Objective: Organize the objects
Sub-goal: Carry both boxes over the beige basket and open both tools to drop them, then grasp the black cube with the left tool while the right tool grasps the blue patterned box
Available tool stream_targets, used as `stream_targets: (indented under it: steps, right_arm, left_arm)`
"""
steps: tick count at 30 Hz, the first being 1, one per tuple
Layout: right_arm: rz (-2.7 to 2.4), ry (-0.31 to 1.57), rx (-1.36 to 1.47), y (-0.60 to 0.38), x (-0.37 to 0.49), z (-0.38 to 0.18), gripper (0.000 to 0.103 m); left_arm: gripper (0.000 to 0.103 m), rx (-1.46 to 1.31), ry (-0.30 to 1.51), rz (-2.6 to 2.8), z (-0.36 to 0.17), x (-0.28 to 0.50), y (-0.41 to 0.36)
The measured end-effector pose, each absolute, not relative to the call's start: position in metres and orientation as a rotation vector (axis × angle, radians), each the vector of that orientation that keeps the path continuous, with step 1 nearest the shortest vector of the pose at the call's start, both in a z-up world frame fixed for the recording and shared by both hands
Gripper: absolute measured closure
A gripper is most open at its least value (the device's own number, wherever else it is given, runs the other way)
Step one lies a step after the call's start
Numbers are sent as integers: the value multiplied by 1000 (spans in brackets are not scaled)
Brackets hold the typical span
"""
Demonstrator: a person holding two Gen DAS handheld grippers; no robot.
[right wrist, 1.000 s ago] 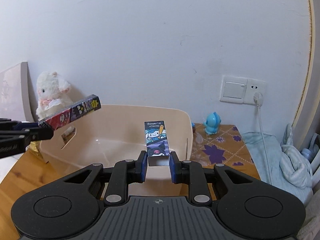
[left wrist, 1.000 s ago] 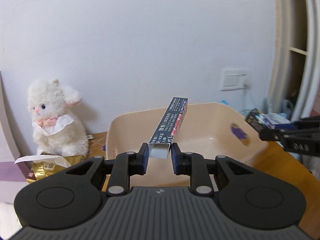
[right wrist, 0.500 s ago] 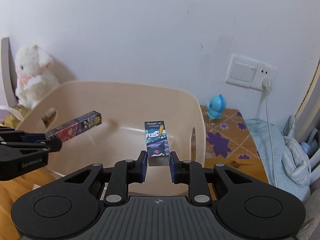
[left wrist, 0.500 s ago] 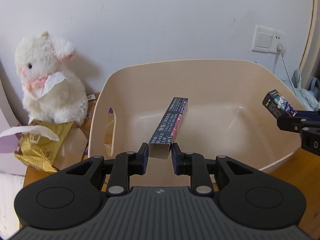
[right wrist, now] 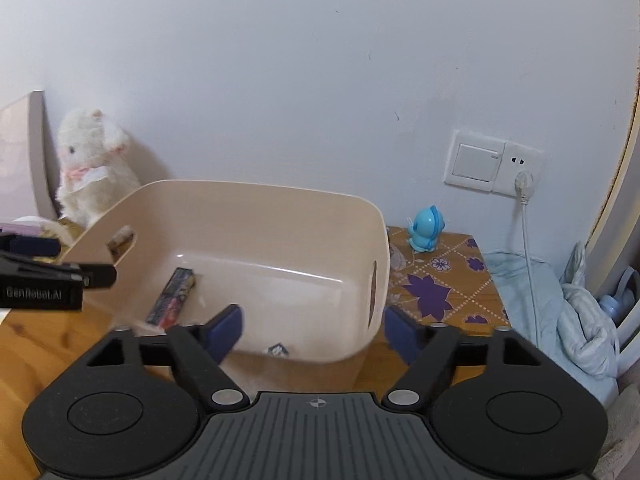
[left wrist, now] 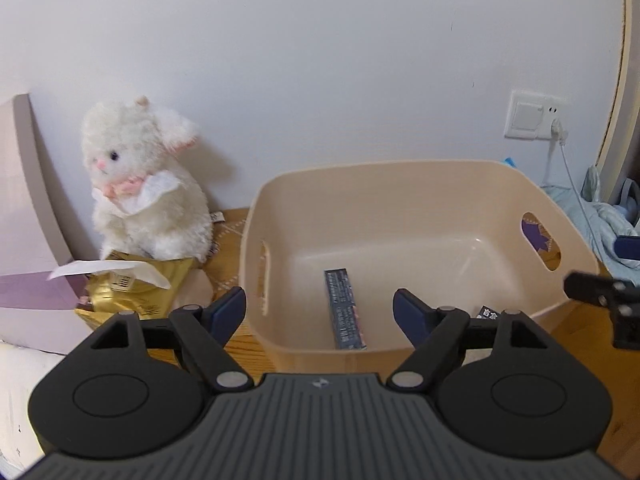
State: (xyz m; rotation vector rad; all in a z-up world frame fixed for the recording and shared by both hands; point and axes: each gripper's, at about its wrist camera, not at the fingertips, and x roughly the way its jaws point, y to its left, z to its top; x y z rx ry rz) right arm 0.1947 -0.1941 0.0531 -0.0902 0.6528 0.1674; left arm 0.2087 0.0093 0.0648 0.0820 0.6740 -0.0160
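A beige plastic bin (left wrist: 400,184) stands on the wooden table; it also shows in the right wrist view (right wrist: 256,204). A long dark box (left wrist: 346,309) lies flat on the bin floor; it shows in the right wrist view (right wrist: 172,298) too. A small cartoon-print box (right wrist: 277,350) lies at the bin's near wall, only a corner showing in the left wrist view (left wrist: 487,313). My left gripper (left wrist: 319,310) is open and empty just in front of the bin. My right gripper (right wrist: 314,330) is open and empty at the bin's near edge.
A white plush bunny (left wrist: 144,184) sits left of the bin against the wall, above a gold packet (left wrist: 132,292). A pink box (left wrist: 24,240) stands at far left. A blue toy figure (right wrist: 427,229) stands on a patterned cloth at right. Light blue fabric (right wrist: 560,312) lies far right.
Both grippers opened and let go of their boxes, which now lie in the bin. Both grippers have drawn back from over the bin.
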Motion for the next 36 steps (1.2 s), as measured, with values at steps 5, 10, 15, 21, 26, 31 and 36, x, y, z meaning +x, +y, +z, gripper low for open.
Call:
stream_targets:
  steps: [5, 10, 15, 21, 26, 31, 36]
  right_arm:
    - [207, 632, -140, -198, 162, 54, 0]
    - [225, 697, -177, -199, 146, 37, 0]
    - [223, 753, -164, -202, 136, 14, 0]
    - [225, 812, -138, -203, 132, -7, 0]
    - [234, 851, -130, -204, 134, -23, 0]
    - [204, 929, -156, -205, 141, -44, 0]
    - [185, 933, -146, -209, 144, -56, 0]
  left_arm:
    - [14, 51, 676, -61, 69, 176, 23]
    - [13, 61, 691, -60, 60, 157, 34]
    - [13, 67, 726, -52, 40, 141, 42]
    - [13, 79, 777, -59, 15, 130, 45]
    - [13, 93, 804, -68, -1, 124, 43]
    - [13, 118, 849, -90, -17, 122, 38]
    - [13, 117, 879, -111, -31, 128, 35]
